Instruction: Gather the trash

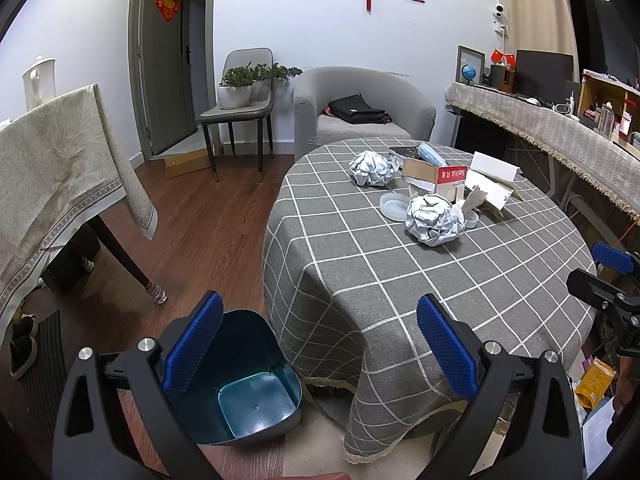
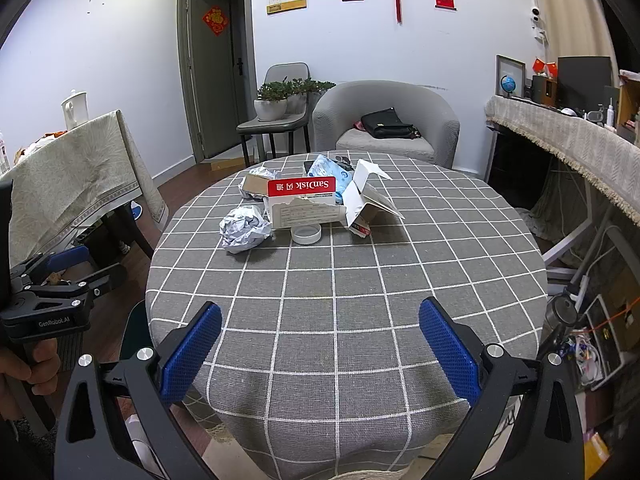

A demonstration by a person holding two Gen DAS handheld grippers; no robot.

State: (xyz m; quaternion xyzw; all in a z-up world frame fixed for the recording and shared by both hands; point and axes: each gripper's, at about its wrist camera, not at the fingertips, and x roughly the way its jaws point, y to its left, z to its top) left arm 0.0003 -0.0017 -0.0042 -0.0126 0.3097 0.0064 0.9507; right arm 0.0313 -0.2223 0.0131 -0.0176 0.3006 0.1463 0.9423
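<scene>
Trash items lie clustered on the far half of the round table, upper centre of both views. A crumpled grey-white paper ball sits nearest, touching a shallow round translucent lid at its left. A second crumpled paper ball lies farther back, upper left of the cluster. A torn red-and-white SanDisk carton stands open behind the lid, with an opened white box beside it at right. A blue face mask rests on the items at the rear. A dark blue bin stands upright on the floor, lower left of the left wrist view, open, beside the tablecloth.
</scene>
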